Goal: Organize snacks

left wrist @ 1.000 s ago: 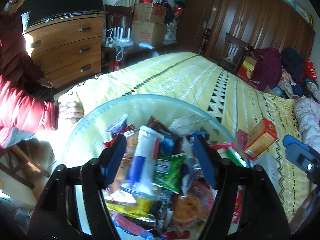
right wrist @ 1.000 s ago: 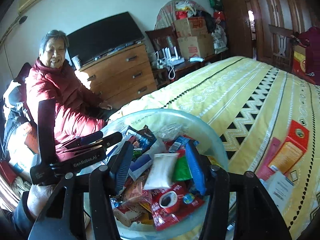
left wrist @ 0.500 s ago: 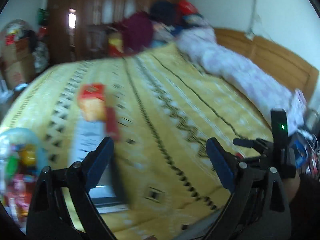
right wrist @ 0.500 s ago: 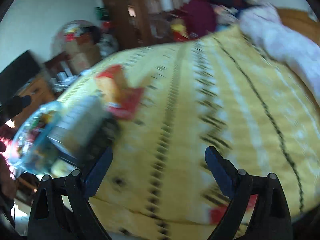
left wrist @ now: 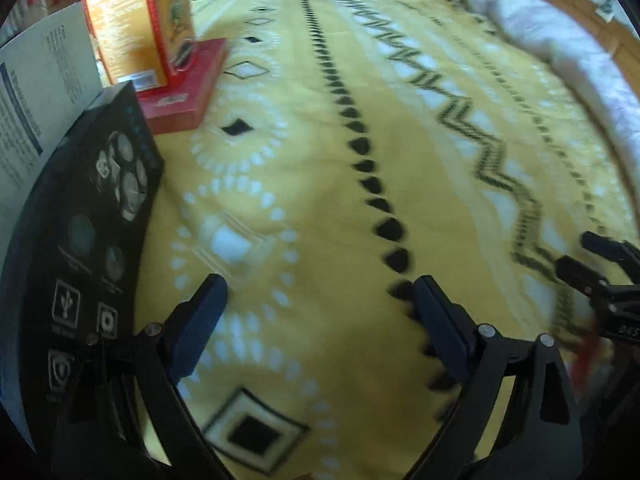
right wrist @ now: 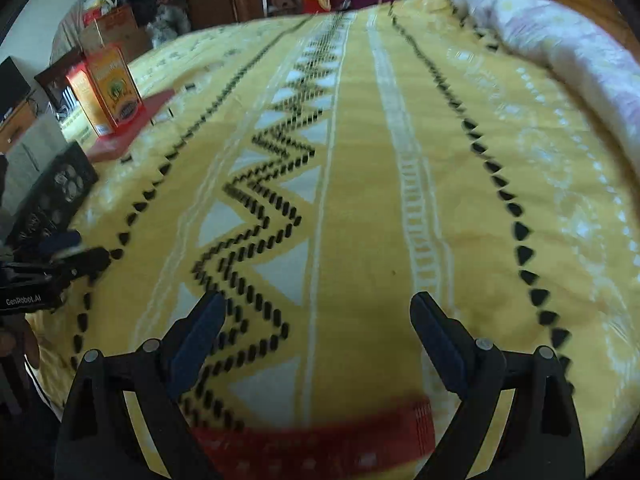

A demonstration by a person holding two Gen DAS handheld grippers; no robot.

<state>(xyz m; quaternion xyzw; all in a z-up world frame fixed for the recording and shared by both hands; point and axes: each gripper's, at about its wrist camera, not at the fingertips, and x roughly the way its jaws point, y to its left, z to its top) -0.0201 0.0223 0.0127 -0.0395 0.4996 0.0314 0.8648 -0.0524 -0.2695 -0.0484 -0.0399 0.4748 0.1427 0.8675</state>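
My left gripper (left wrist: 320, 300) is open and empty, low over the yellow patterned bedspread (left wrist: 360, 160). A black box (left wrist: 80, 260) lies at its left. Behind it an orange and red carton (left wrist: 136, 28) stands on a flat red box (left wrist: 188, 88). My right gripper (right wrist: 316, 320) is open and empty over the bedspread (right wrist: 360, 160). A red packet (right wrist: 320, 440) lies blurred just under it at the near edge. The orange carton (right wrist: 108, 88) and black box (right wrist: 56, 192) show at far left. The snack bowl is out of view.
A white printed box (left wrist: 36, 92) leans behind the black box. A rolled floral quilt (right wrist: 560, 40) lies along the bed's right side. The left gripper's body (right wrist: 40, 280) shows at the right wrist view's left edge. Cardboard boxes (right wrist: 112, 28) and wardrobes stand beyond the bed.
Both grippers have swung away from the snack bowl to the right and come down low over the bedspread. Both stay open and empty.
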